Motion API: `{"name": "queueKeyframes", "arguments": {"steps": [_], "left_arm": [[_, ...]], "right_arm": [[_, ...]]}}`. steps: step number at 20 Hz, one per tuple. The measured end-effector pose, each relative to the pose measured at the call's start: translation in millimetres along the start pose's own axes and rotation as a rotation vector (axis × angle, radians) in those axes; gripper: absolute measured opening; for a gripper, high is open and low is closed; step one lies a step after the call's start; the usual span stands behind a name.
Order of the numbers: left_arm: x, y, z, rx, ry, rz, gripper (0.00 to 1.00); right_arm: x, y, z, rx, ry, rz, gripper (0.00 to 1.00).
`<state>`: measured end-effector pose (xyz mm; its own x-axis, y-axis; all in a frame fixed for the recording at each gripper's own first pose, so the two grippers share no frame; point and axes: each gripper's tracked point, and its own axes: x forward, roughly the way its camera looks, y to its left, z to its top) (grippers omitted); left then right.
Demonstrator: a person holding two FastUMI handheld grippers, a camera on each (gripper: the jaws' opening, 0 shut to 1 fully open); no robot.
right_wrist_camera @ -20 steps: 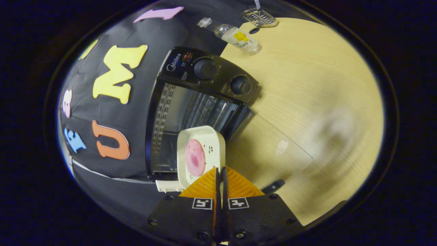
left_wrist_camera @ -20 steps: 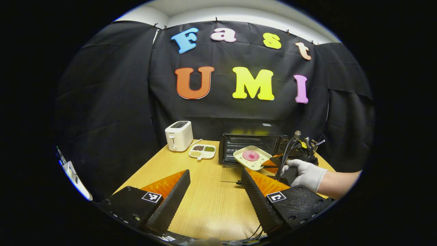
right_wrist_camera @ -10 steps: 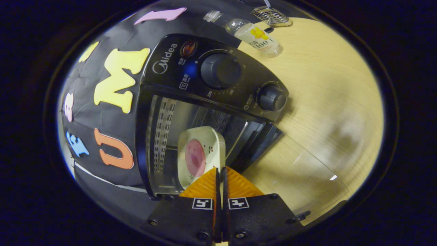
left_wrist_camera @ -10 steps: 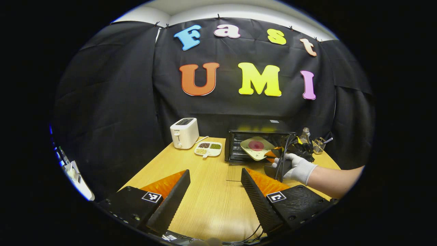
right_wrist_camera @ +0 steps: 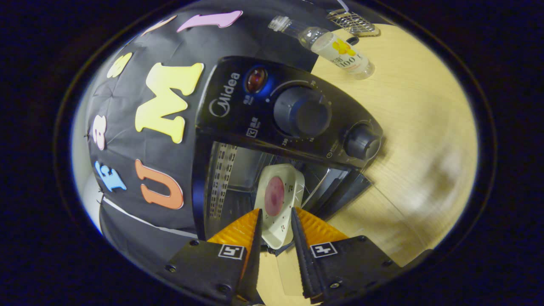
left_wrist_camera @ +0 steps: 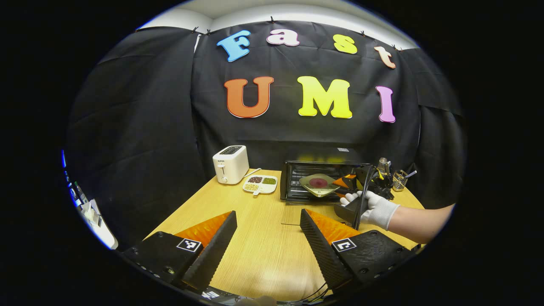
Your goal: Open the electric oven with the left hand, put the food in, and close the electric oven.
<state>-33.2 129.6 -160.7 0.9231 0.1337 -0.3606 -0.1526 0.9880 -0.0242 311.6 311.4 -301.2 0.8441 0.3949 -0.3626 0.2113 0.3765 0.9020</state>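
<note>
The black electric oven (left_wrist_camera: 323,180) stands at the back of the table with its door down. Inside its cavity lies a pale square plate (right_wrist_camera: 278,199) with a round pink food (right_wrist_camera: 274,196) on it; the plate (left_wrist_camera: 318,185) also shows on the oven rack. My right gripper (right_wrist_camera: 275,210) is open at the oven mouth, its fingers spread either side of the plate's near rim. A gloved hand (left_wrist_camera: 374,208) holds that right gripper (left_wrist_camera: 350,182). My left gripper (left_wrist_camera: 267,213) is open over the table's front with nothing between its fingers.
A white toaster (left_wrist_camera: 230,170) and a divided dish of grains (left_wrist_camera: 260,184) sit left of the oven. A clear bottle (right_wrist_camera: 338,51) and a wire holder (right_wrist_camera: 350,21) stand to the oven's right. The oven's two knobs (right_wrist_camera: 302,111) face me. The wooden table (left_wrist_camera: 255,255) stretches ahead.
The right gripper carried the plate forward into the oven cavity, then its fingers parted and let the plate go. The left gripper stayed open and nearly still.
</note>
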Motion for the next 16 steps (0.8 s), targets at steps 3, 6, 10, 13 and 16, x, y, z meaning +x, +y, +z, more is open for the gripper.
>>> {"name": "queueKeyframes", "arguments": {"steps": [3, 6, 10, 13, 16], "left_arm": [[4, -10, -1, -0.006, -0.007, -0.027, 0.96], [8, -20, -2, -0.004, -0.015, -0.059, 0.96], [14, -39, -4, 0.001, -0.021, -0.115, 0.96], [19, -53, -6, 0.022, -0.024, -0.138, 0.96], [24, -73, -13, 0.040, -0.020, -0.135, 0.96]], "right_arm": [[-34, 1, 2, -0.144, 0.010, -0.023, 0.58], [-82, 13, 9, -0.363, 0.018, -0.032, 0.69], [-154, 18, 47, -0.638, -0.071, -0.068, 0.89], [-211, 21, 77, -0.768, -0.152, -0.086, 0.99], [-269, 8, 102, -0.896, -0.182, -0.106, 1.00]]}}
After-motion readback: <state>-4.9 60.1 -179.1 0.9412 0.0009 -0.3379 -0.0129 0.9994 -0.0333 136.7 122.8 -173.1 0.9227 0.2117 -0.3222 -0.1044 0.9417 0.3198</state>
